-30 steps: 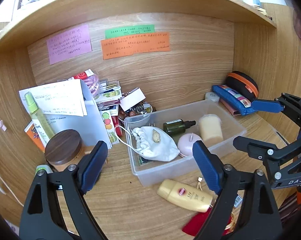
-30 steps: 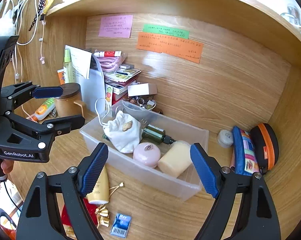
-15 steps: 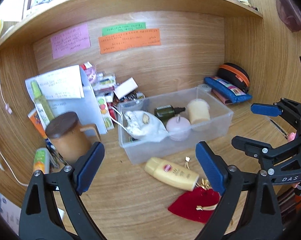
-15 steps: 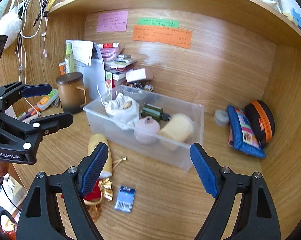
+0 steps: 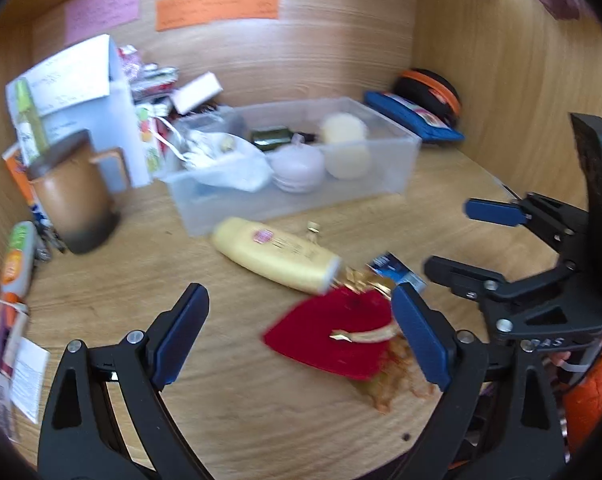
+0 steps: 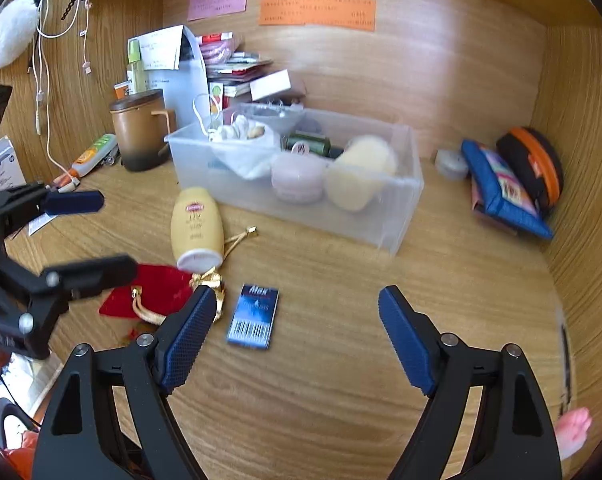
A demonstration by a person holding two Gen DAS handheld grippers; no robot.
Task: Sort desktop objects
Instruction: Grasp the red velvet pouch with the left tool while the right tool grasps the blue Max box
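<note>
A clear plastic bin (image 5: 397,168) (image 6: 397,216) at the back of the desk holds a white pouch (image 5: 229,164), a green bottle (image 5: 271,138), a pink round case (image 6: 297,176) and a cream jar (image 6: 361,172). In front lie a yellow lotion bottle (image 5: 277,256) (image 6: 197,228), a red drawstring pouch (image 5: 333,332) (image 6: 157,284) and a small blue packet (image 6: 255,316). My left gripper (image 5: 299,332) is open and empty, above the red pouch. My right gripper (image 6: 297,338) is open and empty, just right of the blue packet.
A brown lidded mug (image 5: 73,196) (image 6: 141,128), papers and stacked packets stand back left. A blue pencil case (image 6: 501,188) and an orange-trimmed black case (image 6: 535,164) lie back right. A tube (image 5: 17,256) lies far left. Wooden walls enclose the desk.
Both grippers have pulled back and down from the bin toward the desk's front. The red pouch and blue packet have come closer into view. Both stay open.
</note>
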